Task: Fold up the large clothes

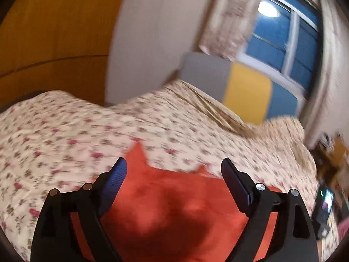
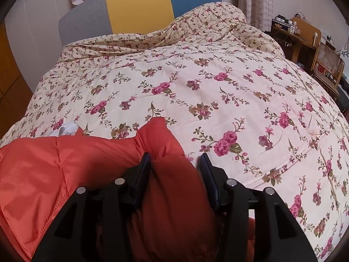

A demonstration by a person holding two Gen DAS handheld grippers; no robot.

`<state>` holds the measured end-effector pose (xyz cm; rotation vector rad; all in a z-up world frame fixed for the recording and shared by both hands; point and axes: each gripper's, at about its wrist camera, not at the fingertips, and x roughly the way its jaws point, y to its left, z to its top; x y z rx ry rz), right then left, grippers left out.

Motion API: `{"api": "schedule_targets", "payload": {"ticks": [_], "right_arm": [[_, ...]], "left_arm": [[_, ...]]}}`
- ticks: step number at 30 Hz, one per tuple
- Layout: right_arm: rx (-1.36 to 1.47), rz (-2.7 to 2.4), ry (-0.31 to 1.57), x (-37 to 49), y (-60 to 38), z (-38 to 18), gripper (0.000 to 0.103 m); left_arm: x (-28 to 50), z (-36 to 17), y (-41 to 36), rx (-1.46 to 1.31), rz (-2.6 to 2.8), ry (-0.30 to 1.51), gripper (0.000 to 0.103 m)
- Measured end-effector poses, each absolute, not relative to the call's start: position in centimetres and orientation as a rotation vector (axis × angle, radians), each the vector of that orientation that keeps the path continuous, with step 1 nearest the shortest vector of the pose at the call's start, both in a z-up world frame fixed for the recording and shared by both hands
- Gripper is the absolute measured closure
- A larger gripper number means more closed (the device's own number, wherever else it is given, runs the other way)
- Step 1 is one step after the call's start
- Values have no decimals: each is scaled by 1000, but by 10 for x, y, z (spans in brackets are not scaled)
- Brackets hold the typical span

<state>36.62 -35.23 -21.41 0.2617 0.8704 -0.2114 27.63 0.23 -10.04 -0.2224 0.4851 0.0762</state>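
Observation:
An orange-red quilted jacket (image 2: 65, 163) lies on the near side of a bed with a floral quilt (image 2: 196, 87). My right gripper (image 2: 175, 160) is open, its fingers on either side of a puffy fold of the jacket. In the blurred, tilted left wrist view the jacket (image 1: 174, 207) lies below my left gripper (image 1: 174, 170), which is wide open with nothing between its fingers. A bit of white cloth (image 2: 65, 128) shows at the jacket's far left edge.
A grey, yellow and blue headboard (image 2: 139, 6) stands at the far end of the bed. A wooden desk and a cane chair (image 2: 327, 65) are at the right. A window with curtains (image 1: 283, 32) and a wooden wardrobe (image 1: 54, 32) show in the left wrist view.

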Motion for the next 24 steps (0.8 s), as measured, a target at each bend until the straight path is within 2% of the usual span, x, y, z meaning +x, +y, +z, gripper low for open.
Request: {"api": "schedule_targets", "payload": {"ticks": [4,7,18,21,24], "right_arm": [[258,-226,868,365,-353,-213,52],[270,-223,866,364,-354,-213,50],[320,-204,853,361,-359,-212,48],[345,-175,793,348,-363,-195,47],[299,-125,662,316,-347,-155,47]], "left_arm": [[317,-133,-50,-85,58,651,16],[337,-165,-62,-39,71,738,14],[343,-196,-48,-129,10,725,10],[342,-196,-47,-144,2,727,10],[341,-194,-45,-157,-6,723,10]]}}
